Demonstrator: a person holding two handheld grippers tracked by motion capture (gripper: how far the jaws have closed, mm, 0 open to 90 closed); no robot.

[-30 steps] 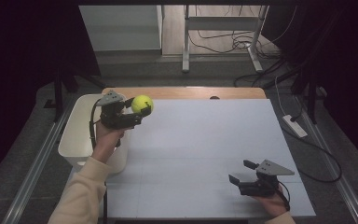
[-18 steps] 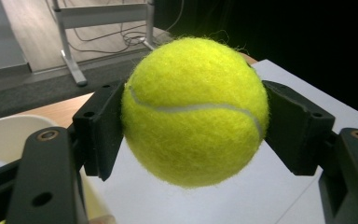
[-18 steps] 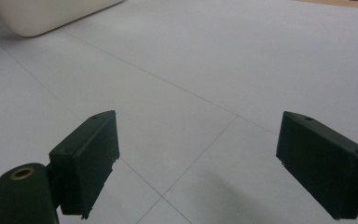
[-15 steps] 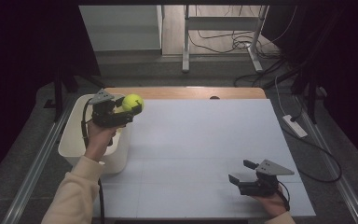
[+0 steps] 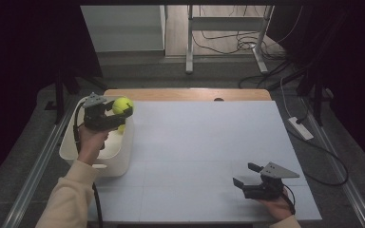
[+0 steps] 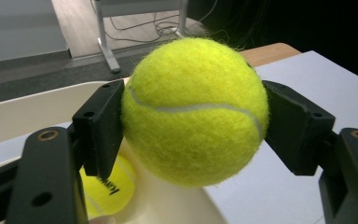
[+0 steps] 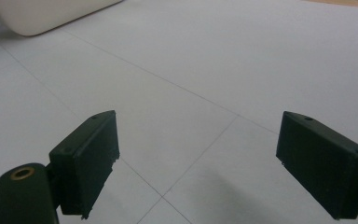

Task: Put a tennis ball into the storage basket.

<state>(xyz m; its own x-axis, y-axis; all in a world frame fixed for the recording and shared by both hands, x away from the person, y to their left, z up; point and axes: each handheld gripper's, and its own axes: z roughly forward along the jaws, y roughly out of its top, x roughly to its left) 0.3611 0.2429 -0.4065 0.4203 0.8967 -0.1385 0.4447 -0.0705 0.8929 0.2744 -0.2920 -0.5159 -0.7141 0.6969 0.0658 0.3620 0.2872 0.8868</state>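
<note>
Two black jaws of the left gripper [image 5: 119, 115] clamp a fuzzy yellow tennis ball [image 6: 195, 109], white seam showing, above the white bin [image 5: 71, 152], where another ball [image 6: 108, 186] lies. Judging by this, dropping is next: spread the jaws over the opening. Right gripper [image 5: 245, 174] rests spread, empty, on the table [image 5: 209, 142].

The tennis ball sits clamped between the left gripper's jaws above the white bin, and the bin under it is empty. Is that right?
Not quite. The tennis ball is clamped in the left gripper above the white bin, but the bin is not empty: the left gripper view shows a second tennis ball lying inside it, below the jaws.
</note>
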